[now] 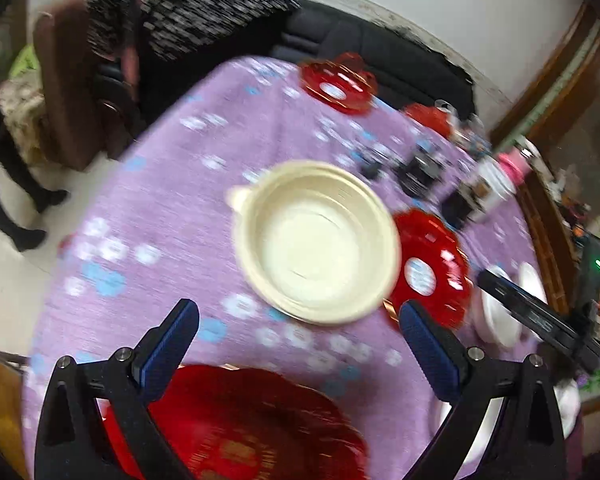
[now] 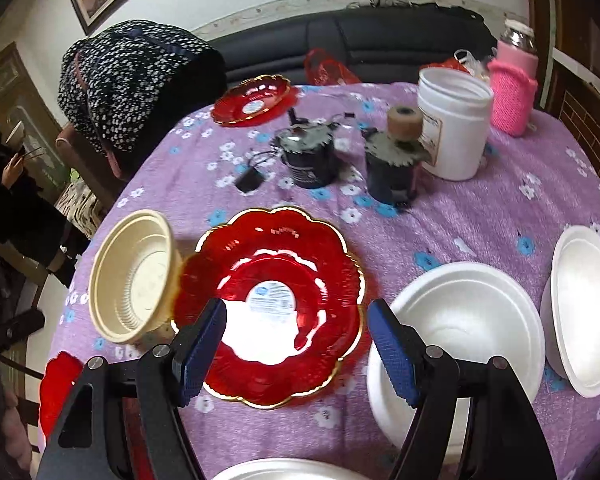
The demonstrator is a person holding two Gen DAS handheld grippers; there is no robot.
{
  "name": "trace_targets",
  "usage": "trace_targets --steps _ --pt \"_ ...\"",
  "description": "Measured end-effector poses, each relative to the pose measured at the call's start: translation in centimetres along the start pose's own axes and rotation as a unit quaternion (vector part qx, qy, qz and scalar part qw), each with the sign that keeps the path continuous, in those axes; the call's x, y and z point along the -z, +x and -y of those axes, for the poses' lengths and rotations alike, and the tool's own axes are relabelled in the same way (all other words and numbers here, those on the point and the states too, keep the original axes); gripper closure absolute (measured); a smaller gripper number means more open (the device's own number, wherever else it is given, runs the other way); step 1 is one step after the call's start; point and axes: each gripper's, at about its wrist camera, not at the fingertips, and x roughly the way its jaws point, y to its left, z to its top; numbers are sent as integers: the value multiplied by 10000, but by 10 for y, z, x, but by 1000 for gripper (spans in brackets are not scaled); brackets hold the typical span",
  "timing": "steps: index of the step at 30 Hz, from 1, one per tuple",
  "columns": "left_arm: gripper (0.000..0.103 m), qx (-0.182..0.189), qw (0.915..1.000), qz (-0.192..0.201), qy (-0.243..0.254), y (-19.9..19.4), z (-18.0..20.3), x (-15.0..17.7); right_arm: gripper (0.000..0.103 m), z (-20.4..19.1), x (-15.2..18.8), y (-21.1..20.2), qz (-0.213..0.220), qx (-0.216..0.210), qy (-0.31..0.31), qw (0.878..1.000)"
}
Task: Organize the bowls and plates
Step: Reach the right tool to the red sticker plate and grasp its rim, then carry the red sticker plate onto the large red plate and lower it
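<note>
A cream plastic bowl (image 1: 316, 240) (image 2: 134, 276) sits on the purple cloth, its rim lying over the edge of a red scalloped plate (image 2: 276, 304) (image 1: 432, 268). My left gripper (image 1: 300, 344) is open and empty, just short of the cream bowl, above a large red plate (image 1: 252, 428). My right gripper (image 2: 296, 352) is open and empty over the near edge of the red scalloped plate. White foam bowls (image 2: 464, 332) (image 2: 584, 312) lie to its right. Another red plate (image 2: 252, 100) (image 1: 338, 84) sits at the far edge.
Two dark motor-like parts (image 2: 312, 160) (image 2: 396, 168), a white tub (image 2: 452, 124) and a pink-sleeved jar (image 2: 514, 88) stand at the back of the table (image 2: 500, 216). A patterned jacket (image 2: 136, 80) hangs on a chair at the far left. A person (image 2: 8, 196) stands left.
</note>
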Motion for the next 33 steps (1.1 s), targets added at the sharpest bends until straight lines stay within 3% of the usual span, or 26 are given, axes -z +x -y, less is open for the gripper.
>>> trace_targets --steps 8,12,16,17,19,22,27,30,33 --pt "4 798 9956 -500 -28 23 49 25 27 2 -32 30 4 470 -570 9973" --pt "23 1169 9889 -883 -259 46 64 34 36 4 -44 54 -229 462 -703 9962" --pt "27 1182 9855 -1136 -446 68 72 40 42 3 -43 72 -614 411 -758 9944" --pt "28 1176 9848 -1180 -489 73 73 41 48 3 -42 74 -684 433 -768 9938" --pt "28 1013 9871 -1141 -489 78 75 42 71 6 -38 80 -838 490 -745 9925" --pt "28 900 9892 -1051 -473 80 77 40 79 14 -33 77 -986 438 -630 9922" --pt "28 786 9910 -996 -424 79 76 37 89 20 -24 65 -1368 178 -560 9889" --pt "28 903 9898 -994 -485 75 74 37 90 19 -15 60 -1645 27 -662 9841" --pt "36 917 9889 -1056 -501 77 76 37 90 20 -12 56 -1688 73 -800 9824"
